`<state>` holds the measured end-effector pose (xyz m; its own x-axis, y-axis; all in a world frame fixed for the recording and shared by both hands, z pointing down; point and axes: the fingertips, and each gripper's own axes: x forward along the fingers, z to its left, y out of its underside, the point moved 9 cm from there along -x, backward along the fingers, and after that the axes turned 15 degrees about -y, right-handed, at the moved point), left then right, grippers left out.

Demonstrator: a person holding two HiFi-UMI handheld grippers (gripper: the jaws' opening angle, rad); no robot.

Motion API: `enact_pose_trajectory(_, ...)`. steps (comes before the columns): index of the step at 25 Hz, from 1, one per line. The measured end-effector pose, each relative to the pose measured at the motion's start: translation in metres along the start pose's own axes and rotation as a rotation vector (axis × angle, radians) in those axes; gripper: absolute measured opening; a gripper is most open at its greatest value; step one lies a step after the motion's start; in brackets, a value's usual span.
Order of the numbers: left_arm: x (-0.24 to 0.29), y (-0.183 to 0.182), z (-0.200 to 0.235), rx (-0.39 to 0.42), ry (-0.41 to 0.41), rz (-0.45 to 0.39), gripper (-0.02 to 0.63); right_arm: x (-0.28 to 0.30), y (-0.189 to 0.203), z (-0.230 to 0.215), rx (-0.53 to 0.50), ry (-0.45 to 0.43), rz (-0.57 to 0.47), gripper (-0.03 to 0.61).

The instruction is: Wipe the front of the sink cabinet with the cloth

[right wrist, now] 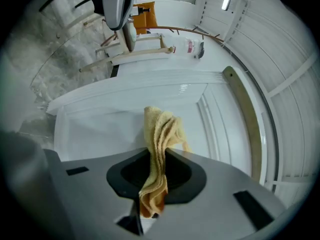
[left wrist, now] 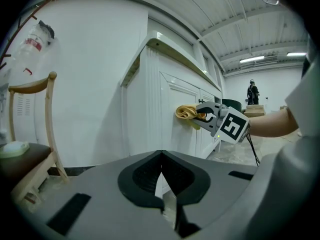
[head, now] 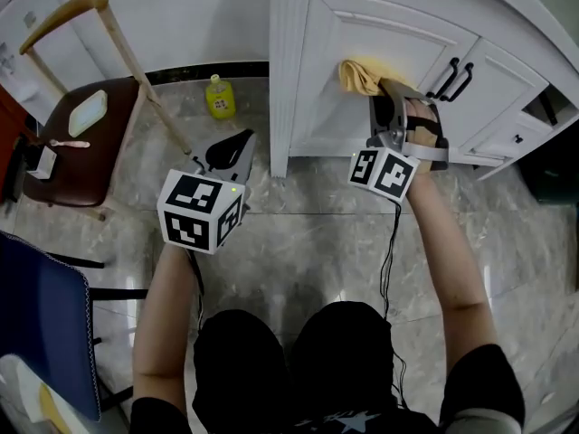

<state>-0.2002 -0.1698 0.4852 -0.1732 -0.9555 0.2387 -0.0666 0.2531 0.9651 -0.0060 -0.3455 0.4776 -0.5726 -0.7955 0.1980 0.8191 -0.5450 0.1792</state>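
A yellow cloth (head: 360, 76) is bunched against the left door panel of the white sink cabinet (head: 335, 34). My right gripper (head: 389, 98) is shut on the cloth and holds it to the door. In the right gripper view the cloth (right wrist: 159, 134) rises from between the jaws of the right gripper (right wrist: 154, 171), with the door (right wrist: 110, 126) close behind. My left gripper (head: 235, 145) hangs over the floor left of the cabinet corner, shut on nothing. From the left gripper (left wrist: 161, 176) view, the cloth (left wrist: 187, 112) shows on the cabinet front (left wrist: 150, 114).
Black handles (head: 455, 80) sit on the doors right of the cloth. A yellow bottle (head: 217, 97) stands on the floor by the cabinet's left corner. A wooden chair (head: 77, 138) with a brown seat is at the left, and a blue object (head: 45, 333) at the lower left.
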Motion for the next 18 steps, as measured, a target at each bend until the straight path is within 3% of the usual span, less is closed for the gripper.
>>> enact_pose_trajectory(8, 0.003, 0.063, -0.010, 0.001, 0.020, 0.079, 0.015, 0.017, 0.009, 0.087, 0.001, -0.124, 0.019, 0.064)
enact_pose_trajectory(18, -0.001, 0.108, -0.005, -0.030, 0.010, 0.130, 0.016, 0.034, 0.018, 0.161, -0.008, -0.246, 0.060, 0.064)
